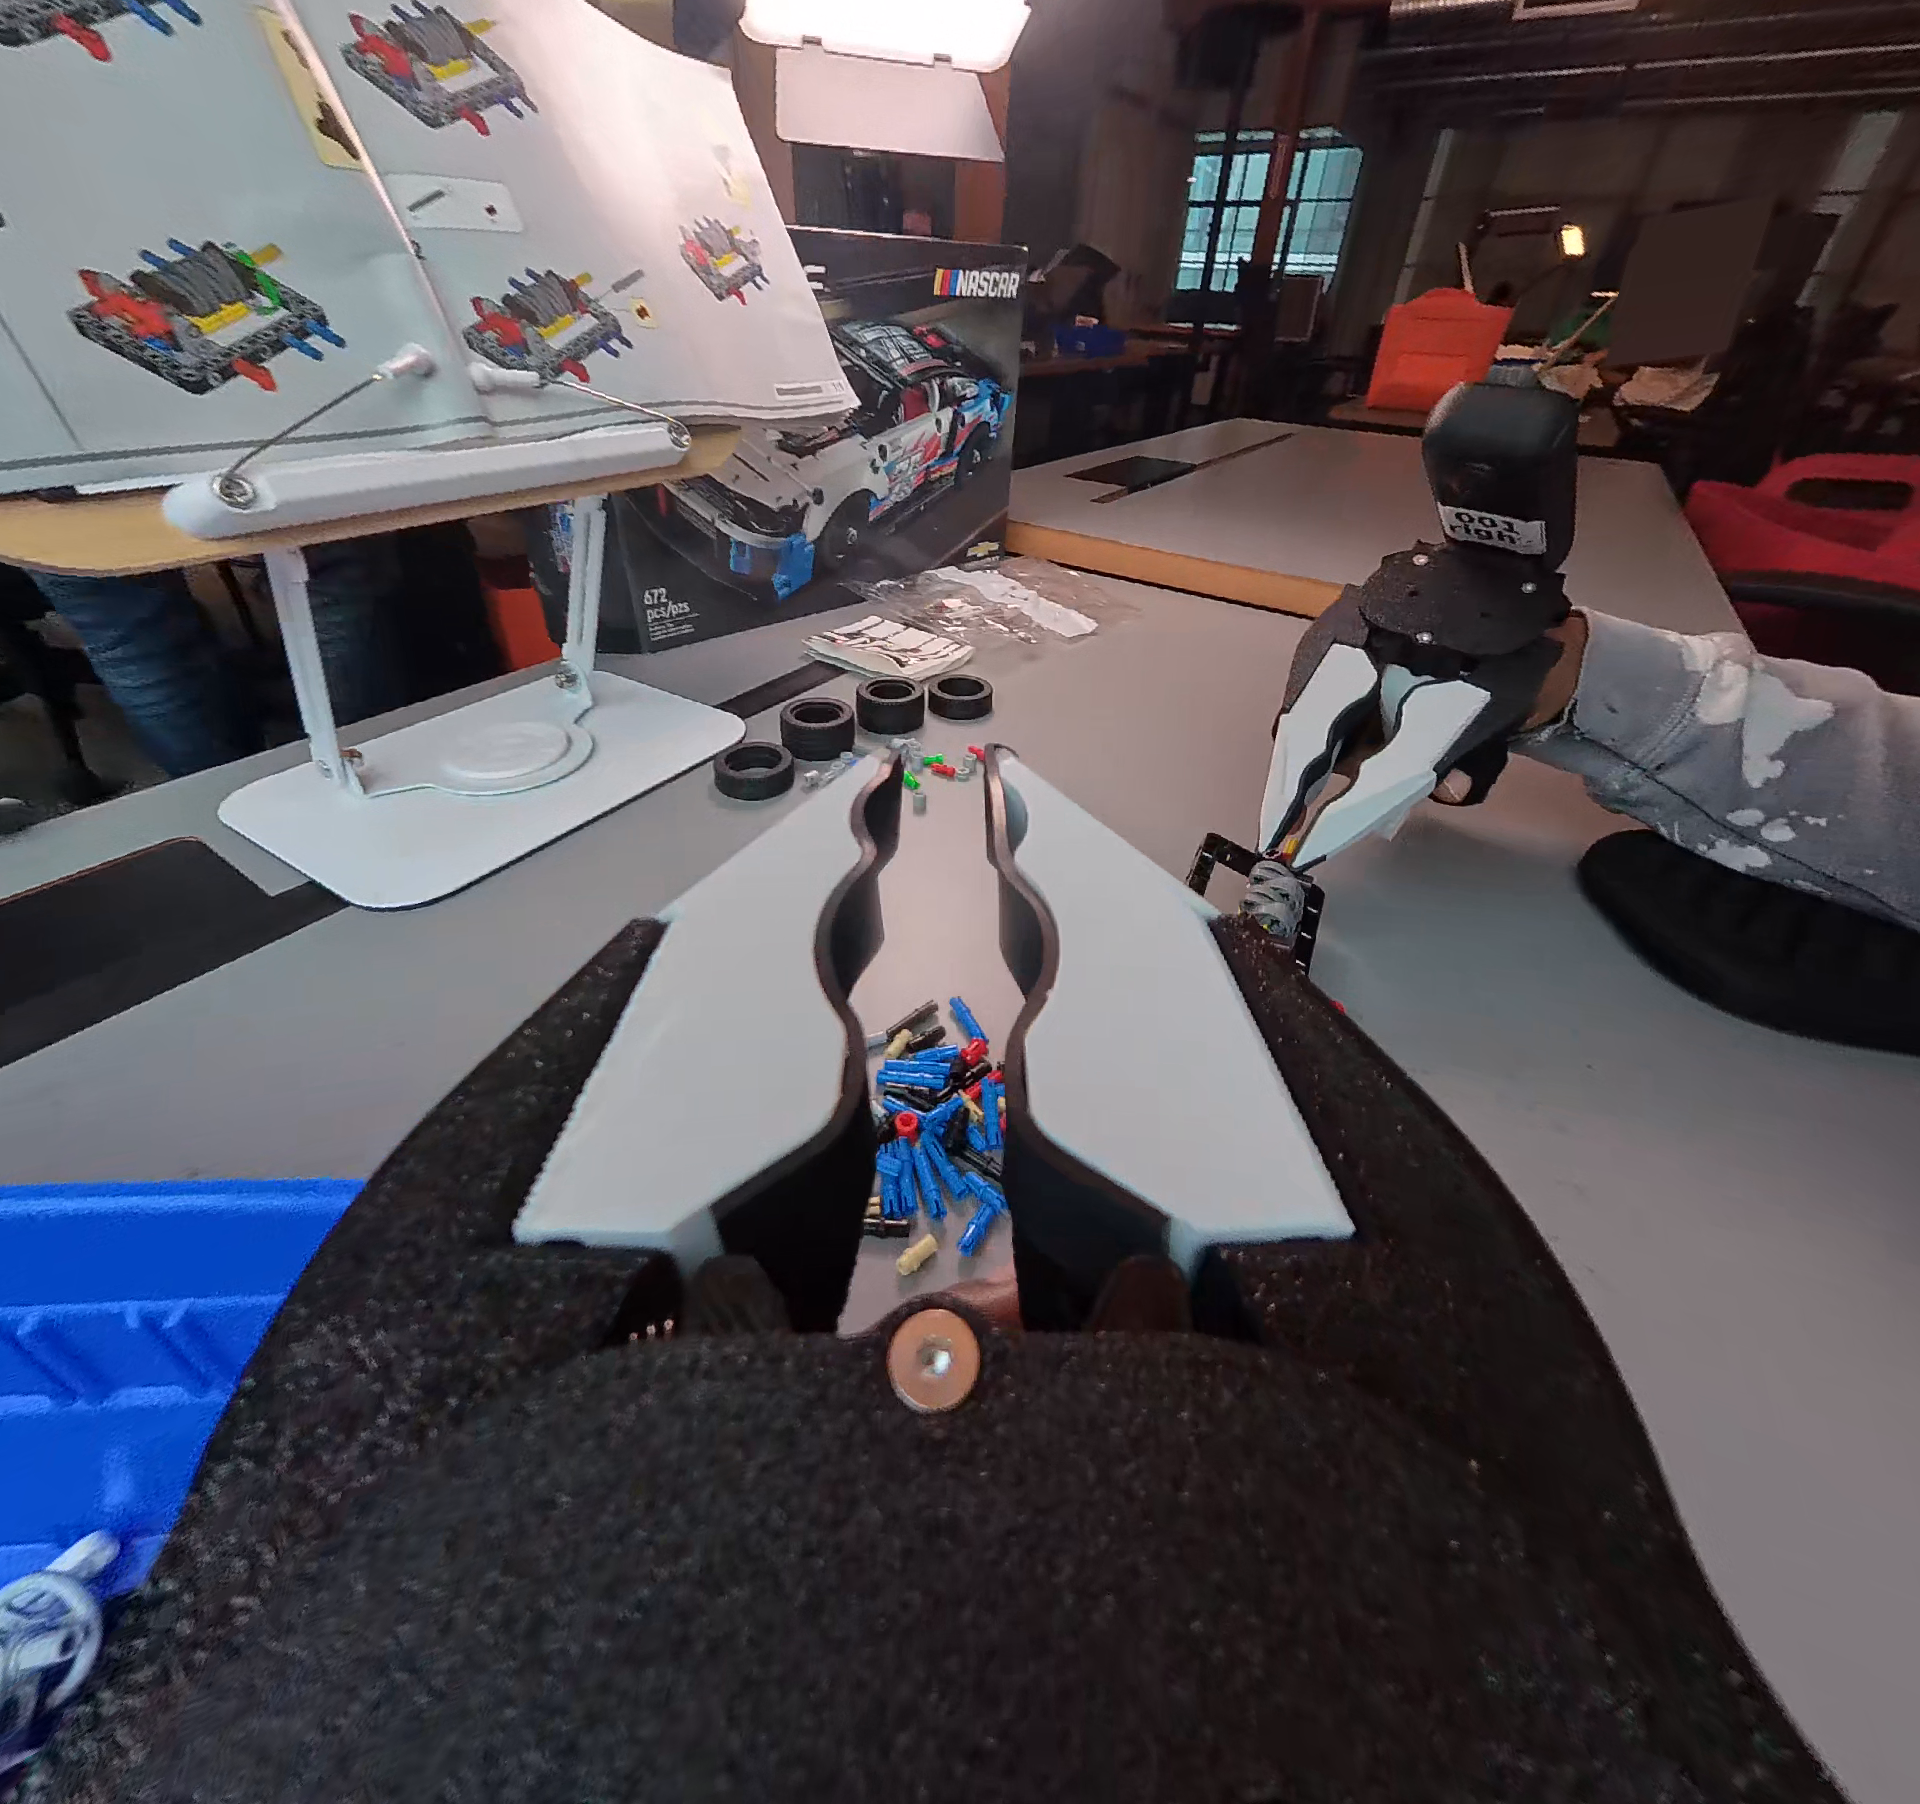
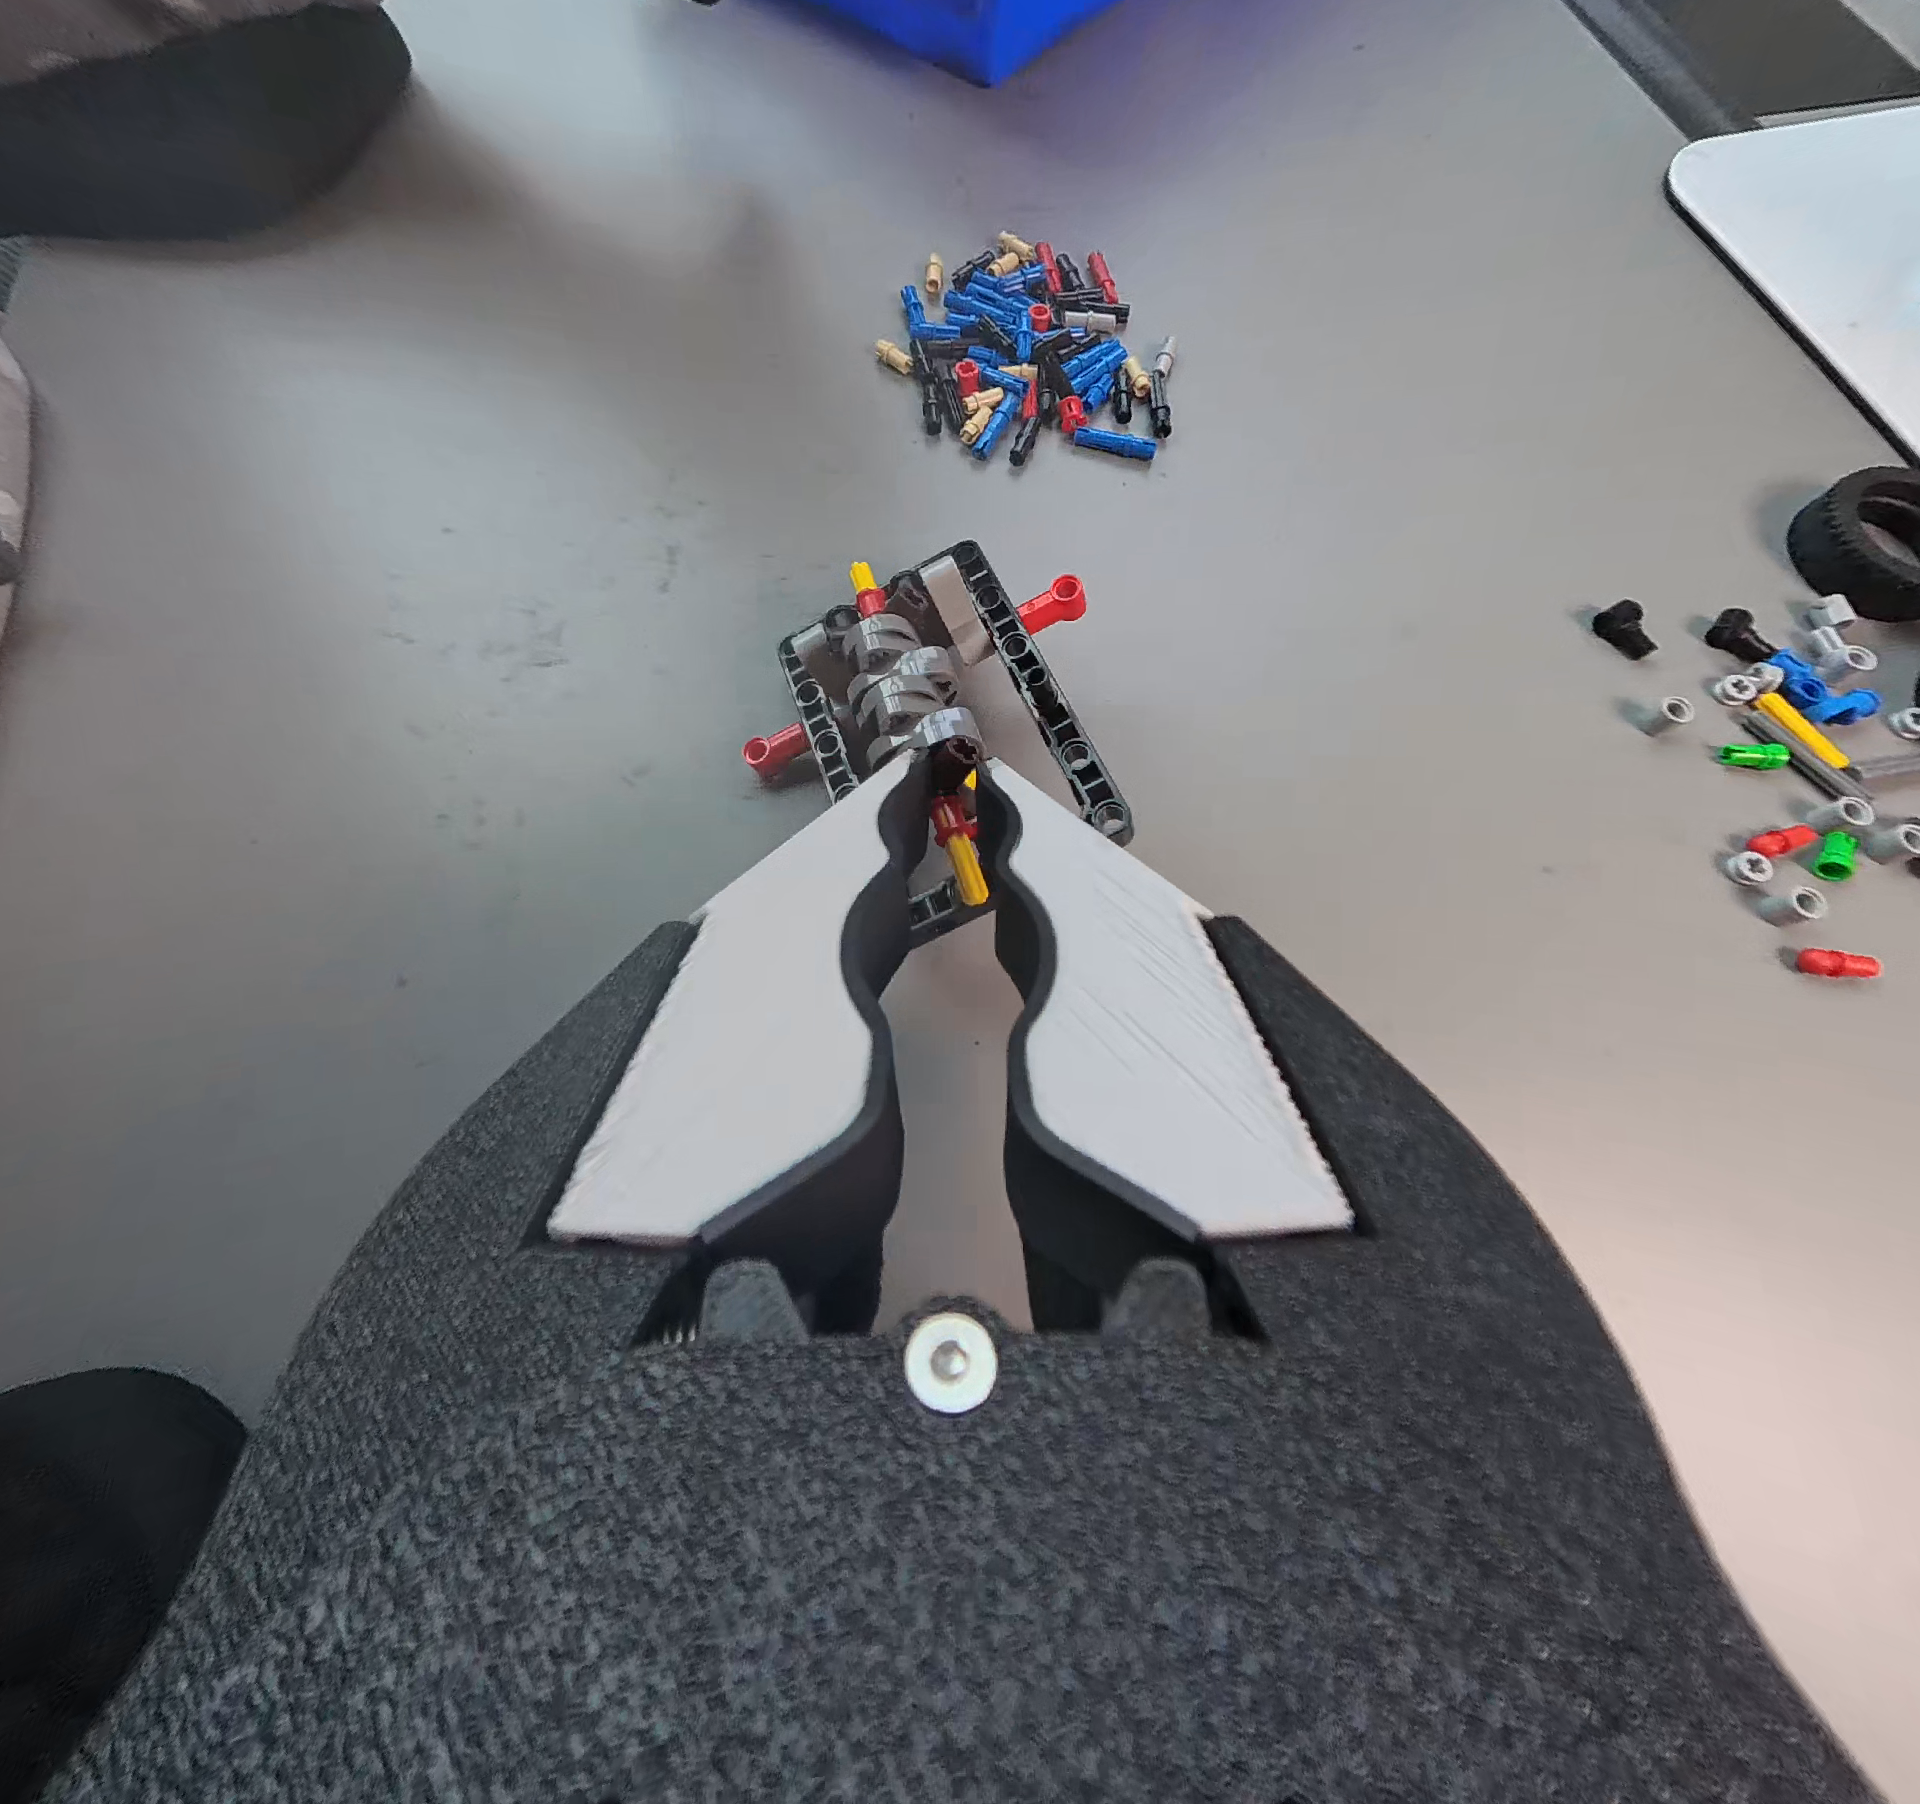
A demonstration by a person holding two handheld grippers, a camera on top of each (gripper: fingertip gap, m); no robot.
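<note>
Grey desk (image 1: 1455,1183), left wrist view: left gripper (image 1: 940,767) hangs over the pile of small pins (image 1: 935,1131), fingers a modest gap apart, nothing between them. Pile sits below the finger gap, near the base, not touched. Four black tyres (image 1: 821,726) and loose small parts (image 1: 935,767) lie ahead of the tips. Instruction booklet (image 1: 416,196) is propped on a white stand (image 1: 468,767), likely so it can be read hands-free; set box (image 1: 831,455) behind it. Blue bin (image 1: 125,1339) at lower left. Right gripper (image 1: 1299,845) is off right, tips down on the frame assembly (image 1: 1273,897).

Right wrist view: right gripper (image 2: 945,767) nearly closed, tips pinching the yellow axle (image 2: 964,861) end of the frame assembly (image 2: 935,684), probably steadying it on the desk (image 2: 416,611). Pin pile (image 2: 1029,352) lies well ahead; sorted loose parts (image 2: 1787,746) off right beside a tyre (image 2: 1860,549).
</note>
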